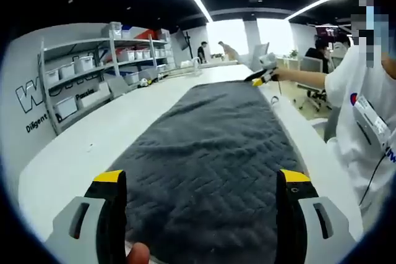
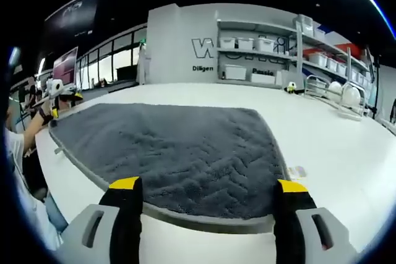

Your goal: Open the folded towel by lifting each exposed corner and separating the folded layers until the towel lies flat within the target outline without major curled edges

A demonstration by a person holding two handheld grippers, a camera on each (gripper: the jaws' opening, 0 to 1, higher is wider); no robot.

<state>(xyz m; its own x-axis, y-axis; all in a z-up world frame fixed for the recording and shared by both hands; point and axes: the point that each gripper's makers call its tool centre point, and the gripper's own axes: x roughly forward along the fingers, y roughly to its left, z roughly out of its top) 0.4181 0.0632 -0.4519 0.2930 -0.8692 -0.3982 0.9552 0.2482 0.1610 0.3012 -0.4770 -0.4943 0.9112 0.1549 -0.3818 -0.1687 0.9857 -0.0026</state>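
Observation:
A dark grey towel (image 1: 210, 146) with a chevron weave lies spread on the white table (image 1: 68, 153), running away from me. My left gripper (image 1: 202, 180) is open, its yellow-tipped jaws wide apart over the towel's near end. At the towel's far right corner the right gripper (image 1: 262, 77) hangs in a person's hand. In the right gripper view the towel (image 2: 179, 146) looks flat, with a lighter grey band along its near edge. My right gripper (image 2: 208, 185) is open just short of that edge, nothing between its jaws. The left gripper (image 2: 59, 91) sits at the far left corner.
A person in a white shirt (image 1: 365, 122) stands at the table's right side. Shelves with white bins (image 1: 80, 72) line the wall by a sign. A wire rack (image 2: 337, 94) stands on the far table (image 2: 346, 153). A small tape mark (image 2: 297, 171) lies beside the towel.

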